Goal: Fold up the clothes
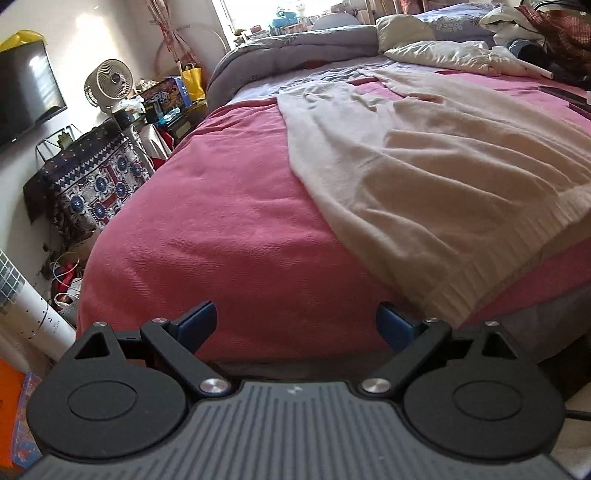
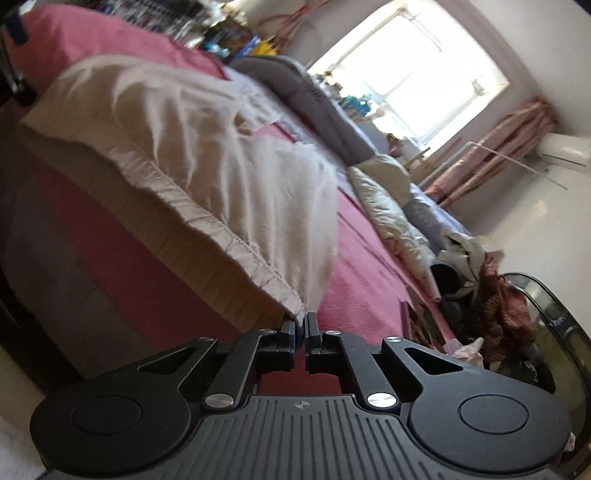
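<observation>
A cream knitted sweater (image 1: pixel 424 173) lies spread across the pink bedcover (image 1: pixel 207 221), its ribbed hem toward the bed's near edge. My left gripper (image 1: pixel 297 325) is open over the pink cover near the bed's front edge, left of the hem, with nothing between its blue fingers. In the right wrist view the sweater (image 2: pixel 192 147) rises into a lifted corner at the hem. My right gripper (image 2: pixel 300 325) is shut on that hem corner, the cloth pinched between its pads.
A grey duvet (image 1: pixel 295 48) and pillows (image 1: pixel 436 51) lie at the head of the bed, with a heap of clothes (image 1: pixel 546 29) at the far right. A fan (image 1: pixel 109 81), a television (image 1: pixel 26 92) and a patterned covered table (image 1: pixel 92 181) stand left of the bed. A bright window (image 2: pixel 410 70) is behind.
</observation>
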The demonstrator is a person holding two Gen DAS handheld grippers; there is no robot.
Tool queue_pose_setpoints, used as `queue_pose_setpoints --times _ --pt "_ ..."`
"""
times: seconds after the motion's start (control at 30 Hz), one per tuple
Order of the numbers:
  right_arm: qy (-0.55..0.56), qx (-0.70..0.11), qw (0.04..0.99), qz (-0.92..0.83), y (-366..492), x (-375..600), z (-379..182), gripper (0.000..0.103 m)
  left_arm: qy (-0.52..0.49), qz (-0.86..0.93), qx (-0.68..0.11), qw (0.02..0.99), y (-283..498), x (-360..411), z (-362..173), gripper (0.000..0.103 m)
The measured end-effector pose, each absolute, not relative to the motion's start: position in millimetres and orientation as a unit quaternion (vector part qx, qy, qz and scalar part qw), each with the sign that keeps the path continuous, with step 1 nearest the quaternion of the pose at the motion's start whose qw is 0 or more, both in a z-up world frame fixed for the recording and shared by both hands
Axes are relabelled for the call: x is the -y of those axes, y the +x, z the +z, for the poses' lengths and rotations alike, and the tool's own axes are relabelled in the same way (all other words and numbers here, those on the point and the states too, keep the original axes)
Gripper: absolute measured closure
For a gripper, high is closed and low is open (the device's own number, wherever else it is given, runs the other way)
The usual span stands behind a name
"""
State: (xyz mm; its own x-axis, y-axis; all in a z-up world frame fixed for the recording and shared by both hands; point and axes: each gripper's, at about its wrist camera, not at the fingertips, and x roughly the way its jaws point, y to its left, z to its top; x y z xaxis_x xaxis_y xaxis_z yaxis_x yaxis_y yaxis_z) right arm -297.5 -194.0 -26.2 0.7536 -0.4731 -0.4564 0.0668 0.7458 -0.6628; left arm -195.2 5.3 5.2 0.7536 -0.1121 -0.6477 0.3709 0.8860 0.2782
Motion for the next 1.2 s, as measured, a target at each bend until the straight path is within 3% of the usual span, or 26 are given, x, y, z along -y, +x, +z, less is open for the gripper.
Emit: queue_pose_setpoints --times 0.47,0.5,0.57,0.6,0.83,0.9,0.97,1.2 --pt "-0.258 -0.376 0.881 -0.126 -295.0 207.5 -22.6 0.094 0.237 -0.213 -0.233 0.919 -210.9 32.3 34.2 0.006" --pt "-0.258 -0.376 0.881 -0.128 -295.2 207.7 -22.9 0.091 0.253 -0.204 -0.244 0.914 -208.2 36.6 26.8 0.006" --pt "-0.259 -0.373 0.881 -0.131 -295.5 207.5 -23.8 0.057 0.289 -0.174 -0.274 0.9 -203.8 41.1 8.6 0.006" --pt "-0.266 -0.367 0.882 -0.13 -295.9 204.9 -24.4 0.053 0.302 -0.164 -0.284 0.895 -204.3 40.4 2.2 0.006" --pt "-0.322 -0.326 0.88 -0.127 -294.0 187.8 -32.6 0.053 0.307 -0.247 -0.252 0.884 -235.0 23.7 9.4 0.006" --pt "-0.323 -0.318 0.882 -0.13 -293.8 187.7 -32.4 0.058 0.316 -0.268 -0.24 0.878 -240.9 28.9 9.4 0.006" --pt "-0.324 -0.311 0.883 -0.134 -293.6 187.6 -32.2 0.063 0.342 -0.268 -0.231 0.871 -242.2 41.3 3.5 0.006" --pt "-0.322 -0.292 0.889 -0.147 -293.1 188.9 -31.0 0.063 0.395 -0.203 -0.202 0.873 -236.5 67.2 -12.2 0.006"
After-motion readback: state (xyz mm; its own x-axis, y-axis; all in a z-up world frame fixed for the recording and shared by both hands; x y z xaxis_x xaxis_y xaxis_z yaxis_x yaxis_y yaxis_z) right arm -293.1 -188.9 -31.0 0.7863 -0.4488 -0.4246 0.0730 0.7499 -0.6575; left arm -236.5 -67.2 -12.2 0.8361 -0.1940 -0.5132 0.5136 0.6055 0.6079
